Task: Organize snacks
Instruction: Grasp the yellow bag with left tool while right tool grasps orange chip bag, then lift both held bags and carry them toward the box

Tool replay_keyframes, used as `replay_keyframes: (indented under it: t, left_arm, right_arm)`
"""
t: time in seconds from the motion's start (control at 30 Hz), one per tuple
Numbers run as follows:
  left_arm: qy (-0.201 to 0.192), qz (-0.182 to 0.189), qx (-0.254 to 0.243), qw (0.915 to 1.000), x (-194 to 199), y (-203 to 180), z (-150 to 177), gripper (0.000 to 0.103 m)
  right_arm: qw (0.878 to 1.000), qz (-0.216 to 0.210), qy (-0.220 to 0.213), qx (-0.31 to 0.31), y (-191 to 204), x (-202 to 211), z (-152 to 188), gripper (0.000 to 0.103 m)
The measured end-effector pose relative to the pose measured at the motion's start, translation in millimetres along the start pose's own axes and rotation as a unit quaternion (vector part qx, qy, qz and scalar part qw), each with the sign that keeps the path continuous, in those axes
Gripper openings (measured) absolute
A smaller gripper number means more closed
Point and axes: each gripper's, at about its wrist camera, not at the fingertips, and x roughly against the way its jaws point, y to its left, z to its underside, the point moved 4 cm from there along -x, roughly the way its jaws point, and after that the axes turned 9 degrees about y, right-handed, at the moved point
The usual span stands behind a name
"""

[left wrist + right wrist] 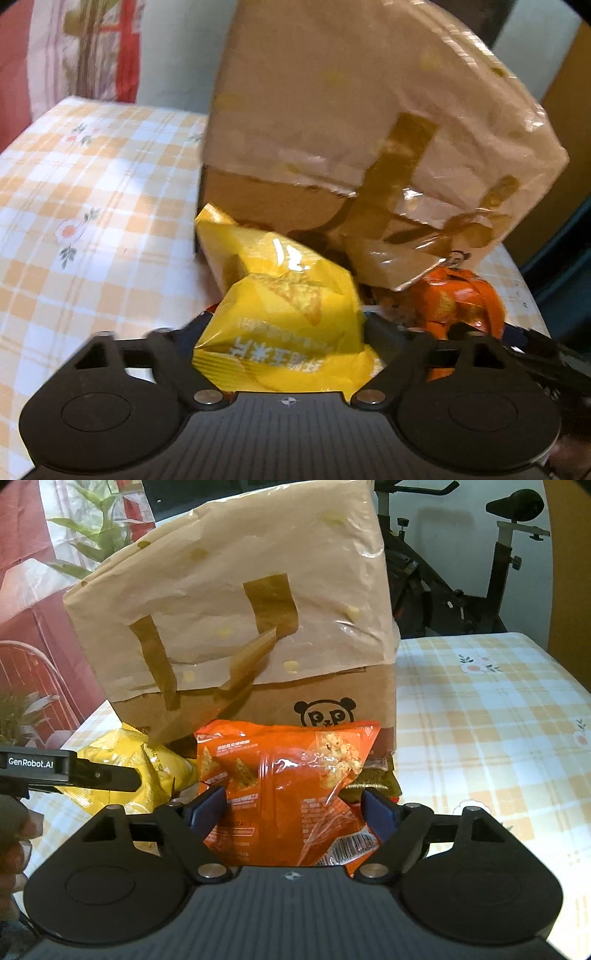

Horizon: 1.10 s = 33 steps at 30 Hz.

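Your left tool [284, 328] straddled the yellow corn-chip packet [280, 314], print upside down, pads apparently not pressing. Your right tool [295, 808], tilted downward, bracketed the upright orange snack packet [280, 775] likewise. Both packets lay on the table [480, 709] against the "P&P" panda paper bag [236, 609]; the left tool read "GenRobot.AI".

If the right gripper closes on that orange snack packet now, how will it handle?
The orange snack packet looks puffy and creased, so it will probably crumple between the fingers rather than hold shape. Its glossy film shows glare, so it may slip. The pictured chips suggest brittle, light contents: a gentle squeeze seems wise.
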Motion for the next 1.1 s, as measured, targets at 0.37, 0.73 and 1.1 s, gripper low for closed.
replay_keyframes:
  t: [0.37, 0.73, 1.1]
  left_arm:
    - [-0.079, -0.039, -0.019, 0.9959, 42.5, -6.4, 4.5, 0.071]
    - [-0.104, -0.049, -0.017, 0.9932, 70.3, -14.6, 14.2, 0.071]
    - [-0.127, -0.059, -0.014, 0.9901, 92.7, -12.8, 32.2, 0.071]
  right_arm:
    - [1.0, -0.028, -0.011, 0.002, 7.7, -0.6, -3.5, 0.065]
    - [0.999, -0.035, -0.037, 0.007, 13.4, 25.3, 3.6, 0.058]
    - [0.998, -0.035, -0.048, 0.006, 16.2, 42.9, 14.3, 0.058]
